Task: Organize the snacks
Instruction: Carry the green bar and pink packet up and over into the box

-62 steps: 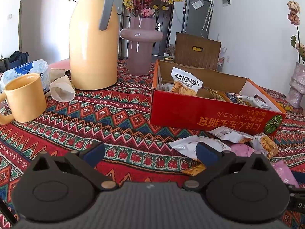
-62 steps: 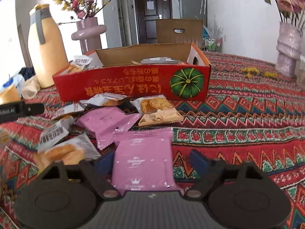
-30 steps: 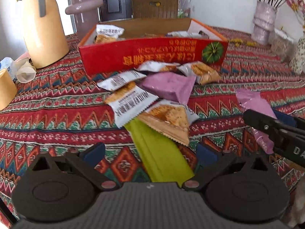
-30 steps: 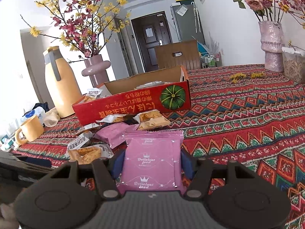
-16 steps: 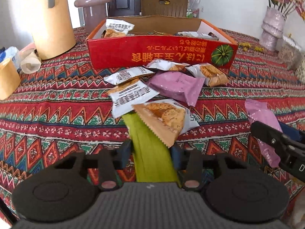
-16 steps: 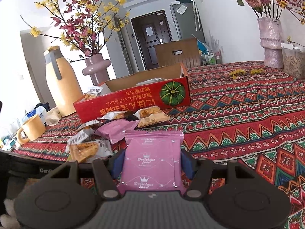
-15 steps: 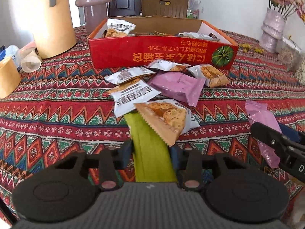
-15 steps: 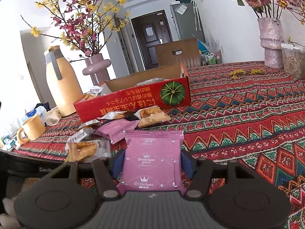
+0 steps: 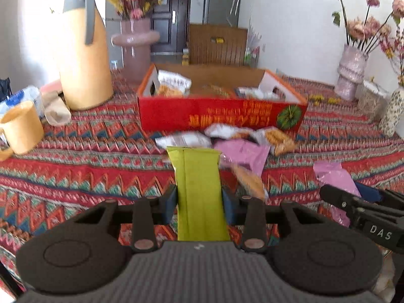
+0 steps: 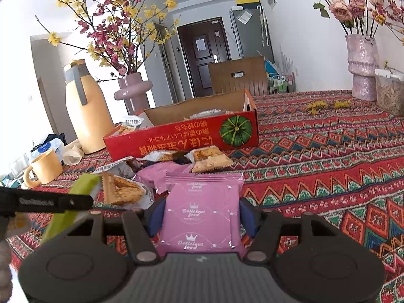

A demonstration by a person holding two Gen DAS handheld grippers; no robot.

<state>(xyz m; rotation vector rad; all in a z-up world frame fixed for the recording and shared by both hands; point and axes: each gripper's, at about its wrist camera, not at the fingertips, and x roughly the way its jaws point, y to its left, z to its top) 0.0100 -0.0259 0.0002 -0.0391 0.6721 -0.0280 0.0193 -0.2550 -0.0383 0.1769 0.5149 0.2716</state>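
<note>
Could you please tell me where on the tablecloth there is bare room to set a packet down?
Bare cloth lies right of the red box, running to the pink vase. Another free stretch lies between the yellow mug and the loose packets. It is crowded directly before the box, where those packets overlap, and beside the thermos.
</note>
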